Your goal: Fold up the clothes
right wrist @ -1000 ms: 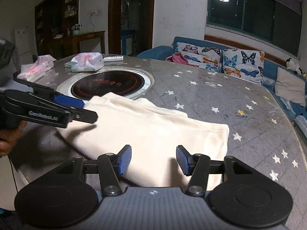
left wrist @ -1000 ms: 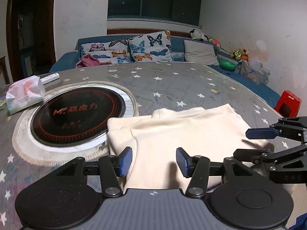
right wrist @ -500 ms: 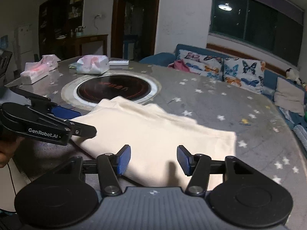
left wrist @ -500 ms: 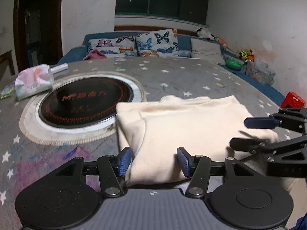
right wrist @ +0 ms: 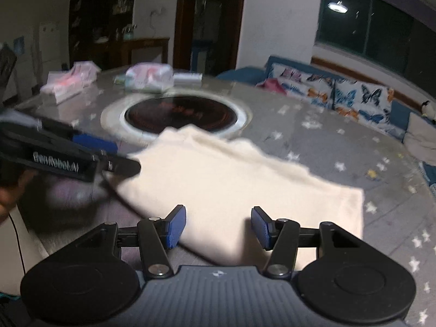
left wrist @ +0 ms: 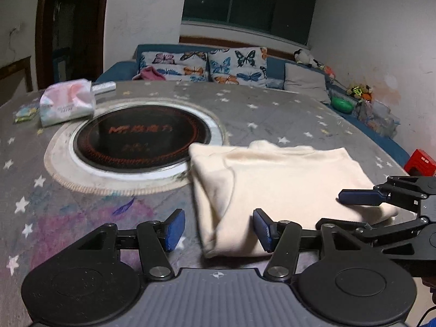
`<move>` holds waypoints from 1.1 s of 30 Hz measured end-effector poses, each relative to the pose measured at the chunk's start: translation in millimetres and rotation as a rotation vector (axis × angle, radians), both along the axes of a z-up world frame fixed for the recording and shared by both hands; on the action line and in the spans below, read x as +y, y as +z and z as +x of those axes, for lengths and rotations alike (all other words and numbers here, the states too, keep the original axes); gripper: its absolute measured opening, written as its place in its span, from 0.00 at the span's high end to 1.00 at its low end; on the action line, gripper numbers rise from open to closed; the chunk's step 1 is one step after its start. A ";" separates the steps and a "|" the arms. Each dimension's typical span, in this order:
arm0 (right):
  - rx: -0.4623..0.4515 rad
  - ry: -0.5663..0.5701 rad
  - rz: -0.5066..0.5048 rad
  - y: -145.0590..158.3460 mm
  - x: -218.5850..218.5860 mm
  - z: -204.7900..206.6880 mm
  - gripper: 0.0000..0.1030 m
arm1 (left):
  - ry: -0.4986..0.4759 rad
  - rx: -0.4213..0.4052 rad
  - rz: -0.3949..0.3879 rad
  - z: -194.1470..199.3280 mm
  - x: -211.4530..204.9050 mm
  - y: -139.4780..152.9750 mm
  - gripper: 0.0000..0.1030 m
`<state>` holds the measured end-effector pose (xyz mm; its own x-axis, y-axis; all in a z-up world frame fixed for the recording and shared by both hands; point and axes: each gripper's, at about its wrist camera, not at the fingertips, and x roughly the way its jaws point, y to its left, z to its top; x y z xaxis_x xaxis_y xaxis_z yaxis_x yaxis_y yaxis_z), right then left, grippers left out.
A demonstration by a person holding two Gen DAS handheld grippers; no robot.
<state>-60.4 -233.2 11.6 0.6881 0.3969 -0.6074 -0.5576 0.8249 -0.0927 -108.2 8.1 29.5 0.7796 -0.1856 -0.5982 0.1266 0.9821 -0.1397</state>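
Cream garment [left wrist: 283,185], soft fleecy knit, folded into a thick, roughly rectangular pad, lies flat on the round surface [left wrist: 272,109] near its front edge, beside the inset cooker. The layered fold edges look rounded and bulky; the top face is smooth with a faint curved seam. The far left corner of the garment overlaps the cooker's pale metal ring.

Left gripper [left wrist: 218,229]: black plastic linkage arms, blue ribbed pads. Its jaws stand about half open and have just been opening a little; the garment's near left corner sits between the pads, but neither pad presses on it. Nothing is gripped.

Right gripper [right wrist: 218,227]: same build, jaws about half open, poised over the garment's near edge with cloth showing between the pads, which do not pinch it. Nothing is held.

The surface has a grey glossy cover printed with white stars. The induction cooker [left wrist: 141,139] is a round black glass disc with red lettering, with a frayed beige mat rim around it. A soft plastic tissue pack [left wrist: 66,102] lies towards the far left edge, with a white remote [left wrist: 105,85] just behind it. A second tissue pack [right wrist: 68,84] sits further left; the right wrist view is blurred.
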 end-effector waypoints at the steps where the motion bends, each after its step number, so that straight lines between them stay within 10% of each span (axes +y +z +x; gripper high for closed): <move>1: 0.002 0.002 -0.003 -1.1 0.6 -0.2 0.47 | 0.001 0.002 -0.005 -0.5 1.7 -0.6 0.42; 33: -0.111 0.397 -0.207 -3.6 111.9 -30.0 0.60 | 0.138 0.078 -0.290 16.0 61.9 10.4 0.42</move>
